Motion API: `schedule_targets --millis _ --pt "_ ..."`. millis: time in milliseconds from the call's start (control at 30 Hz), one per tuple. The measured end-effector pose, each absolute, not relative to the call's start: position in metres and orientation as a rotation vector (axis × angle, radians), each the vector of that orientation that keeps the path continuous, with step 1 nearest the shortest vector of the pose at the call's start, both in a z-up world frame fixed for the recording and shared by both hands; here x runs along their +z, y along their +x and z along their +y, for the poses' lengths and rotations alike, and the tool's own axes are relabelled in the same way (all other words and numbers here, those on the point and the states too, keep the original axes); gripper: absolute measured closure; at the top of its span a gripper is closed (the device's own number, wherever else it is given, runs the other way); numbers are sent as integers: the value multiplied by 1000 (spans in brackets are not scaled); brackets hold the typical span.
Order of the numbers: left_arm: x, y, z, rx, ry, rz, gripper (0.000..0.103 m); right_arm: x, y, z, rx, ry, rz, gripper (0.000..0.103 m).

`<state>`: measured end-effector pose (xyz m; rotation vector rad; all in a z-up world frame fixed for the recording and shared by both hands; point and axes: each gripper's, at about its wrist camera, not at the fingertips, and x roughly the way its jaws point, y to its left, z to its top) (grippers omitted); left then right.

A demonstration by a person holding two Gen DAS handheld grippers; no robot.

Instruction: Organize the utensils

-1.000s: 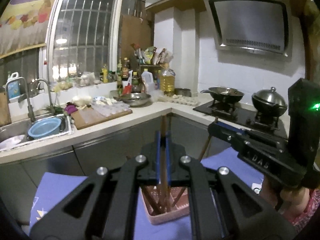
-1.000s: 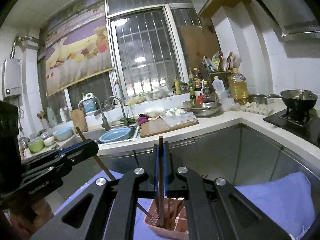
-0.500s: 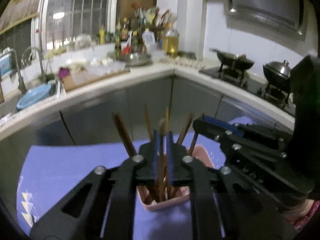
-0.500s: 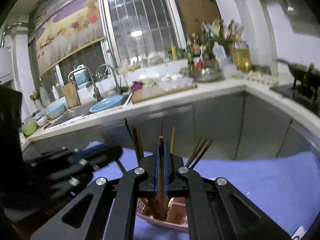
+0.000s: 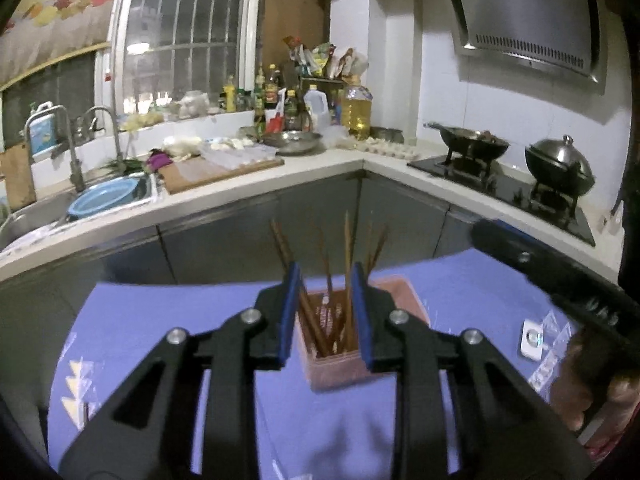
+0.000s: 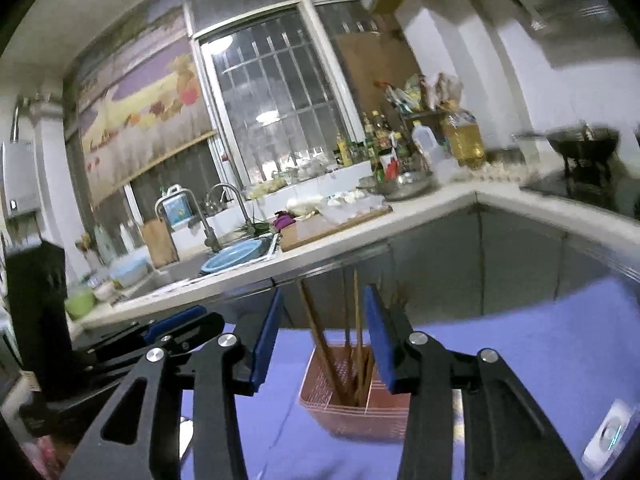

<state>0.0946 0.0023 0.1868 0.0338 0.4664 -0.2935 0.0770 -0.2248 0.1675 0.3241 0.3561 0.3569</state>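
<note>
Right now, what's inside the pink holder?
The pink holder has several brown chopsticks standing in it, leaning apart. Its wall hides their lower ends and the bottom. The left gripper and right gripper are open, holding nothing.

My left gripper [image 5: 326,312] is spread open, its two blue-padded fingers [image 5: 290,314] parted with nothing clamped between them, pointing forward and tilted slightly down. My right gripper [image 6: 322,338] is likewise open and holds nothing, its blue pads [image 6: 378,340] set wide apart. In the left wrist view my right gripper [image 5: 552,276] reaches in from the right edge, with my right hand [image 5: 588,384] wrapped around its handle. In the right wrist view my left gripper [image 6: 176,330] sits low on the left side.
</note>
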Motion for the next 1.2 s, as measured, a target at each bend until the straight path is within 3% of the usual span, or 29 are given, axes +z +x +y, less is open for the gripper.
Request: schedule_targets --millis 100,233,400,767,900,1200 --pt "159 70 10 -267 34 497 78 126 46 -229 335 393 434 58" --pt "116 41 19 -194 28 567 67 73 10 -231 284 459 555 58" --pt "83 12 25 -145 28 626 66 38 -22 -223 258 467 661 58" --pt "80 -20 21 -61 66 620 66 38 -45 -207 296 449 666 57" --pt "82 -22 23 -39 62 617 51 39 -47 -205 314 448 667 49" --pt "74 -21 20 1 90 649 40 32 -42 -208 316 482 696 41"
